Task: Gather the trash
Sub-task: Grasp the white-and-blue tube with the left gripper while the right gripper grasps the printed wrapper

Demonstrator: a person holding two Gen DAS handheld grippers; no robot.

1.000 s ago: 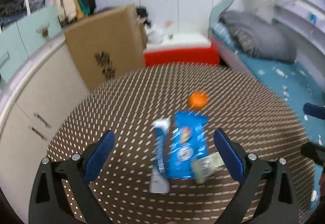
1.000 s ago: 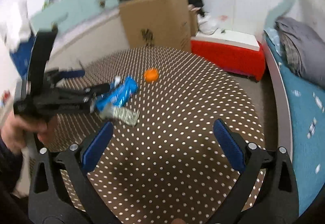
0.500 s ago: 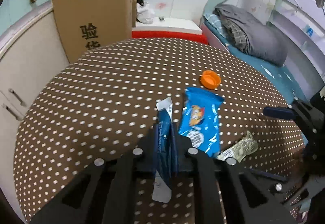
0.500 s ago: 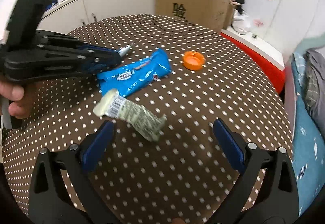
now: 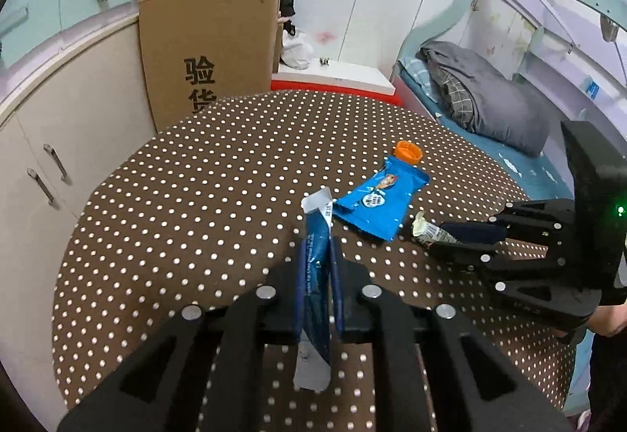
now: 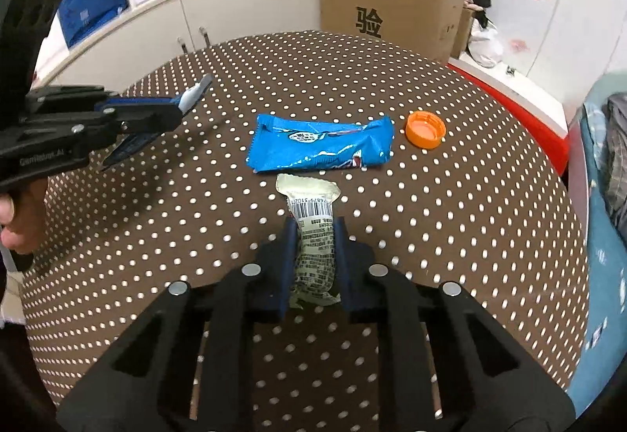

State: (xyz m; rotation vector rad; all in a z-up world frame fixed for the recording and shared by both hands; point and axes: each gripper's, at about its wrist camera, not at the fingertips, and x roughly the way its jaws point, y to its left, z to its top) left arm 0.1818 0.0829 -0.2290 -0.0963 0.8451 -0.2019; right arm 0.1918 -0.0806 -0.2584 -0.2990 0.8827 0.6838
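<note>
A round table with a brown, white-dotted cloth [image 6: 450, 236] holds bits of trash, and a person works two hand-held grippers over it. The left gripper [image 5: 319, 271] is clenched on a narrow dark-blue wrapper [image 5: 317, 236], which stands on edge between the blue pads with its torn white end poking out ahead of the fingertips. The right gripper [image 6: 313, 259] has just been closing, and a pale crumpled wrapper with a barcode [image 6: 311, 220] now sits between its pads, which appear to press on it; its long axis runs straight ahead along the fingers, and its free end reaches toward the middle of the table. Still loose on the cloth are a larger bright-blue snack packet [image 6: 321, 148] and an orange bottle cap [image 6: 425, 129]. The packet lies crosswise just beyond the pale wrapper's tip, its long axis at right angles to the right gripper's fingers, with the cap just past its far right end. From the left gripper the same packet lies ahead and to the right. The right gripper looks the nearer of the two, but both are full, so probably neither can take the packet until it has dropped its load somewhere; no bin is in view.
</note>
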